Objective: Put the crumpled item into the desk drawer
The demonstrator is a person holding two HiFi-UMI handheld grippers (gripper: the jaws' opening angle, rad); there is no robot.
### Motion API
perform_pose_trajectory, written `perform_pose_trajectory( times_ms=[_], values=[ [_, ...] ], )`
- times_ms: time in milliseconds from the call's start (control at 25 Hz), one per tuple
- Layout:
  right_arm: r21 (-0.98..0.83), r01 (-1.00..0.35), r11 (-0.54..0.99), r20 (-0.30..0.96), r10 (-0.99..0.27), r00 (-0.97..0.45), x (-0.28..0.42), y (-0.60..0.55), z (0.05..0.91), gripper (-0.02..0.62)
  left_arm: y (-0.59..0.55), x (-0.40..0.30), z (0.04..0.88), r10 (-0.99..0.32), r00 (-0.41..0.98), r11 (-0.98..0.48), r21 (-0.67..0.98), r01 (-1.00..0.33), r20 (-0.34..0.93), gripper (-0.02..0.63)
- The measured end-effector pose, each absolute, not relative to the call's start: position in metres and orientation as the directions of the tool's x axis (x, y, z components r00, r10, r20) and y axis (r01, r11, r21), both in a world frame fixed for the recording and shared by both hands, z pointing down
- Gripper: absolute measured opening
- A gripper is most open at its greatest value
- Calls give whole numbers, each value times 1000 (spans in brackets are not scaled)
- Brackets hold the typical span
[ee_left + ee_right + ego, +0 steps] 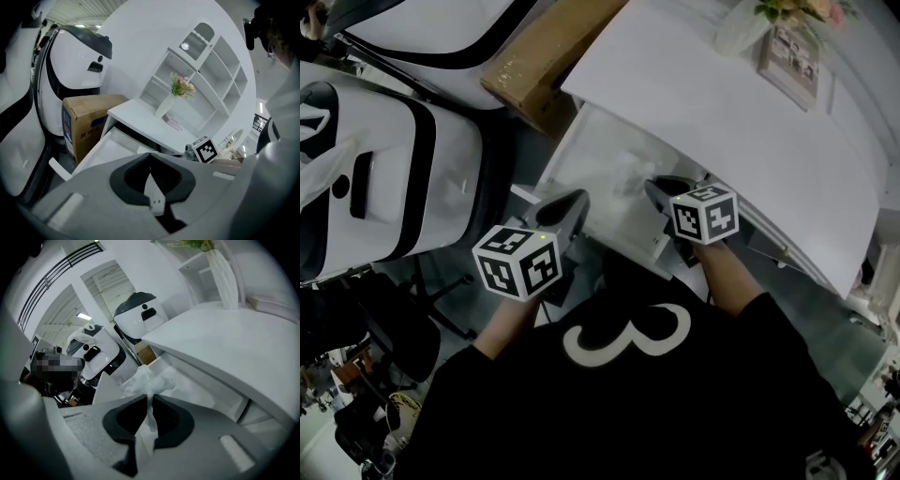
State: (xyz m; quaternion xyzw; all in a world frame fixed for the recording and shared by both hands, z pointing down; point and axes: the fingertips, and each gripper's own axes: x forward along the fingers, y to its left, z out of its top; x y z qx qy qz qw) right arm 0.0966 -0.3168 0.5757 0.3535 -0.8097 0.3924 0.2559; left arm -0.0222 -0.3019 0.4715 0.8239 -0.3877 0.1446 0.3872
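- Right gripper (150, 401) stretched forward, forearm straight behind, tips over the open white desk drawer (581, 155).
- Crumpled white translucent plastic wad (146, 380): puffed and creased, bunched just ahead of the tips, thin tail trailing back between them.
- Jaws almost together, pinching that tail.
- Left gripper (151, 161) held back, jaws closed on nothing, drawer ahead.
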Motion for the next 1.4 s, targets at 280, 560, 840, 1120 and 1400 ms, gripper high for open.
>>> perform_pose_trajectory(
  times_ms=[280,560,840,1120,1400],
  values=[
    [-452,-774,443,733,-311,-605,89,-321,612,40,-306,-26,486,-515,650,-380,531,-757,559,11],
    [-437,-784,440,779,-250,-575,89,-322,649,40,-314,-30,496,-518,644,-358,541,-761,563,11],
    [-434,-810,395,820,-199,-537,90,-323,687,41,-317,-32,509,-502,645,-344,551,-760,576,11],
    [-429,-822,376,835,-183,-519,84,-331,708,43,-321,-38,518,-491,639,-328,554,-765,592,11],
    [-417,-836,356,850,-172,-497,83,-334,720,46,-325,-44,524,-487,638,-320,557,-766,597,11]
  ],
)
